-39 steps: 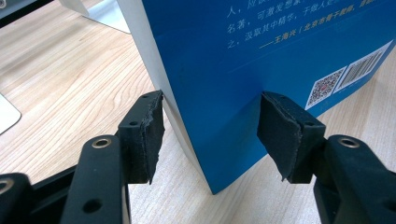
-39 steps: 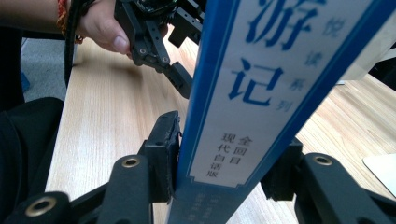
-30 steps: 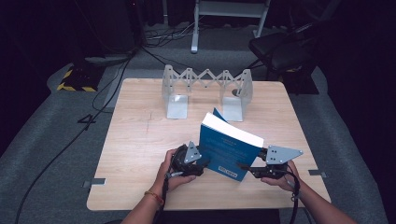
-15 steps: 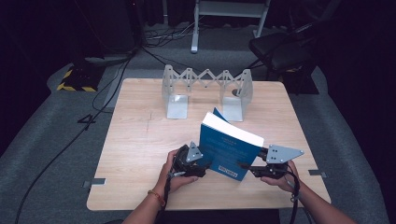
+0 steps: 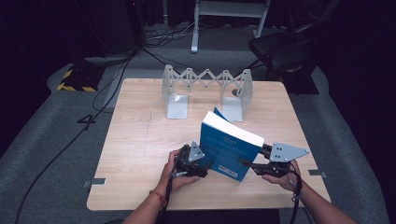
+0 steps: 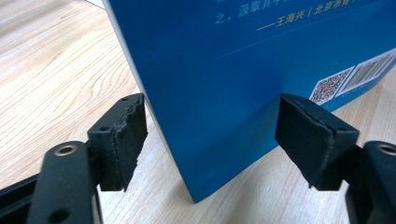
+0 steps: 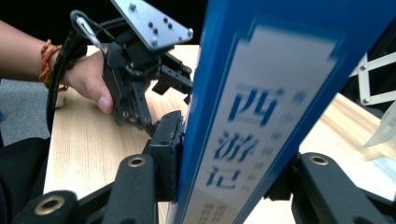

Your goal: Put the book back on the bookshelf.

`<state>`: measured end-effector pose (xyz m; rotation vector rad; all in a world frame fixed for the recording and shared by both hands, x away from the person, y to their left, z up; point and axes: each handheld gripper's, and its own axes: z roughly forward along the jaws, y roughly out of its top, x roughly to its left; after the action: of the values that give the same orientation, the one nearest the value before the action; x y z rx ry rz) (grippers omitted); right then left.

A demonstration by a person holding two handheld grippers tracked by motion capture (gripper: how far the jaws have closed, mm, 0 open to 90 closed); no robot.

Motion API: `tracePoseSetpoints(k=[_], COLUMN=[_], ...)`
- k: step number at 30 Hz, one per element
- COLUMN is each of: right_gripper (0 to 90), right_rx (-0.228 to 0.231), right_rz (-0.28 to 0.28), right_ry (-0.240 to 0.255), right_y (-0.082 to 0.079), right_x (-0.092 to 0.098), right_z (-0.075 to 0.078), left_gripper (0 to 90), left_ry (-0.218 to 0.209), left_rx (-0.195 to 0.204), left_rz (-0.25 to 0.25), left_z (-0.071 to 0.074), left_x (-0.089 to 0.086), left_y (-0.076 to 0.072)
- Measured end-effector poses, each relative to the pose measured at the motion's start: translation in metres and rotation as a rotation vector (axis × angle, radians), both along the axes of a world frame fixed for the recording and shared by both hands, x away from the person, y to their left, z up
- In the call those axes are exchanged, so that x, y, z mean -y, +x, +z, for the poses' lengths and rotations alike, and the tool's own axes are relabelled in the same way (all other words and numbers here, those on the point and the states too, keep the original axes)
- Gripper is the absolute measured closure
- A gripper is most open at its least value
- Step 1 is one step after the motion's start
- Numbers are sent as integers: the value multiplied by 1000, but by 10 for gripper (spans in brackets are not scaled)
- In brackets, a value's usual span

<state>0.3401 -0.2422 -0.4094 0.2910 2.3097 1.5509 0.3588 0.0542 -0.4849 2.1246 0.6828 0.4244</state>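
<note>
A blue book (image 5: 229, 147) with white page edges stands tilted on the wooden table (image 5: 140, 140), near its front edge. My right gripper (image 5: 247, 164) is shut on its spine (image 7: 261, 107), one pad on each cover. My left gripper (image 6: 215, 140) sits at the book's lower left corner (image 6: 210, 116). Its jaws have just been opening, and they now stand open on either side of the book without pressing it. The left hand and the left gripper (image 7: 175, 86) appear beyond the book in the right gripper view.
A metal expanding bookend rack (image 5: 208, 86) stands at the back middle of the table, with two upright end plates. Bare wood lies to the left of the hands. Cables and a chair sit on the grey floor beyond the table.
</note>
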Motion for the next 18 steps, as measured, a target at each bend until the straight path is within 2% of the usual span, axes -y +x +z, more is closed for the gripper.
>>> tracePoseSetpoints(k=[4, 9, 18], right_gripper=[567, 565, 563], right_rx=[23, 39, 53], right_rz=[-14, -28, -48], right_ry=[-1, 14, 16], right_y=[-3, -6, -8], right_x=[1, 4, 6], right_z=[5, 10, 16], left_gripper=[254, 255, 254], left_ry=[1, 12, 18], left_rx=[5, 36, 42], left_rz=[-1, 14, 4], left_z=[0, 0, 0], left_x=[4, 10, 15], left_y=[0, -2, 1])
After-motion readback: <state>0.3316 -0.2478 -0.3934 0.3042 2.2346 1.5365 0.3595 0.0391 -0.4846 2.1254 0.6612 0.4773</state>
